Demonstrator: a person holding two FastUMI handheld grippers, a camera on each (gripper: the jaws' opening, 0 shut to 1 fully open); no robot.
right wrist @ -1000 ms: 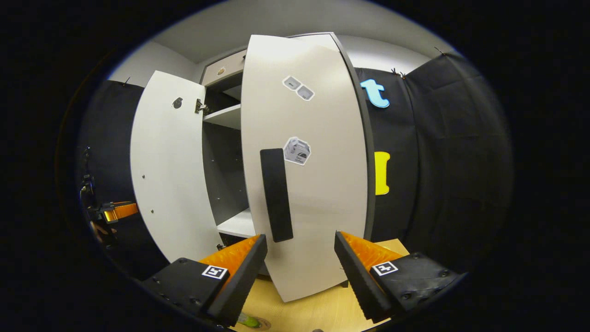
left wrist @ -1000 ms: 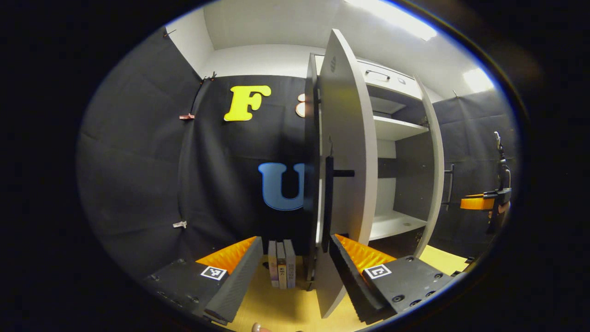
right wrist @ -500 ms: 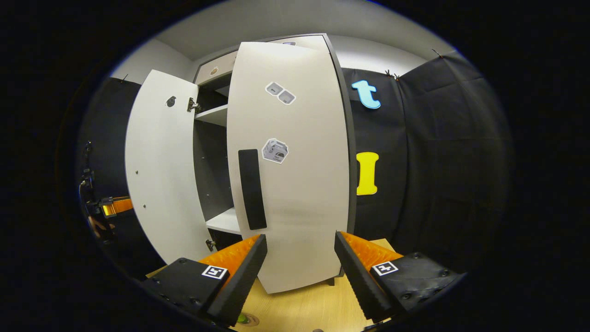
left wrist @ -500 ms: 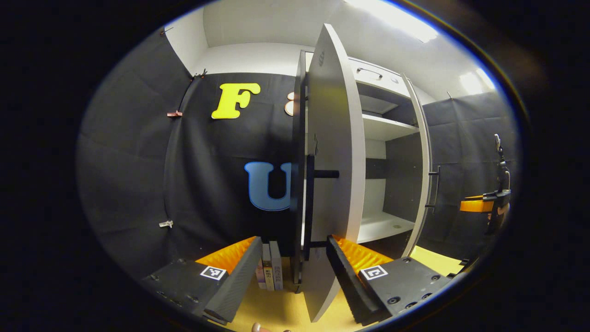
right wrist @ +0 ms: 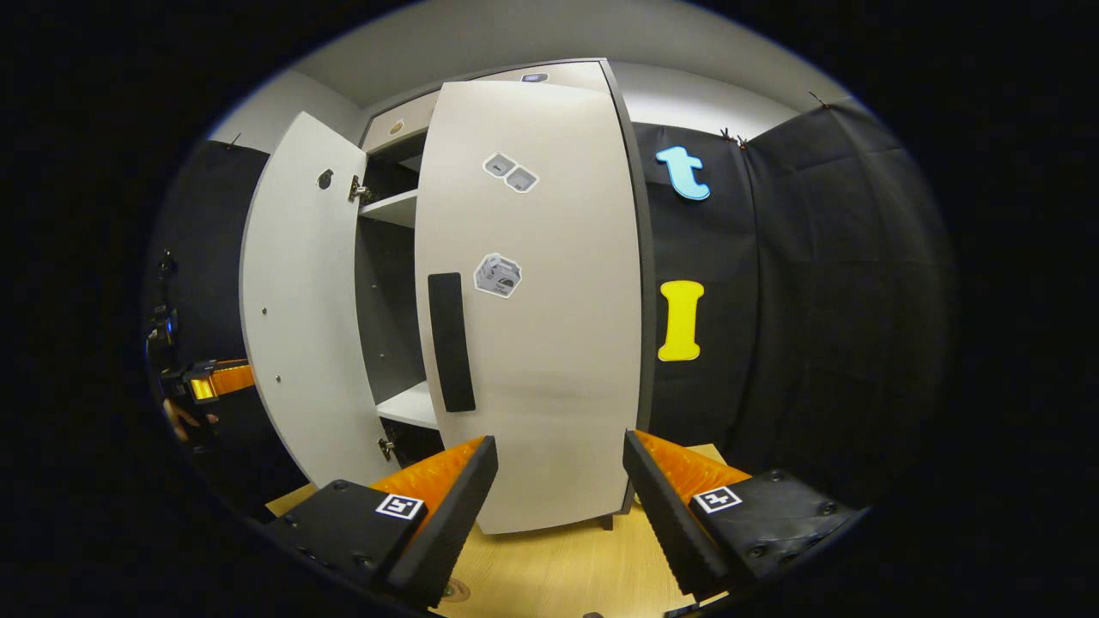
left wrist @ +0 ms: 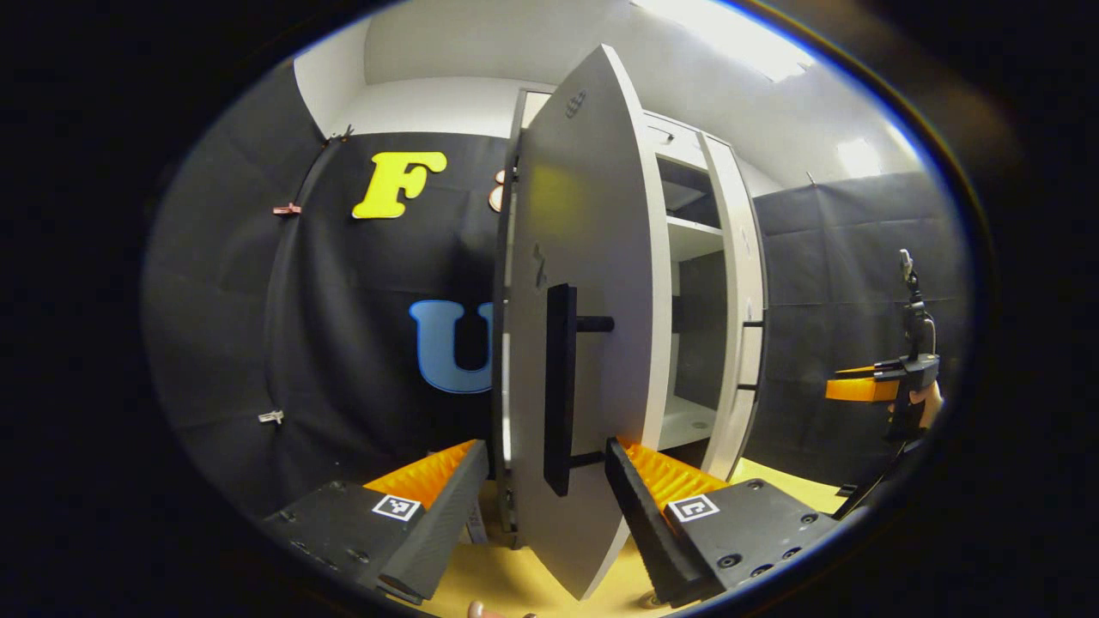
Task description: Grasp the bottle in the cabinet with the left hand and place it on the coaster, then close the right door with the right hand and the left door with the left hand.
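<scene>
A dark-walled booth, a wooden table (right wrist: 549,575). Both the left gripper (left wrist: 545,489) and right gripper (right wrist: 558,485) gape empty. The left one straddles the left door (left wrist: 592,283) by its black handle (left wrist: 560,386); the right door (right wrist: 549,300) is nearly shut. The cabinet's shelves (right wrist: 412,408) look bare.

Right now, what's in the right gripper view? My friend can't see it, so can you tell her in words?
A tall pale cabinet stands on a wooden table, its right door almost shut and its left door wide open, with bare shelves between. The right gripper is open, close in front of the right door, holding nothing.
</scene>
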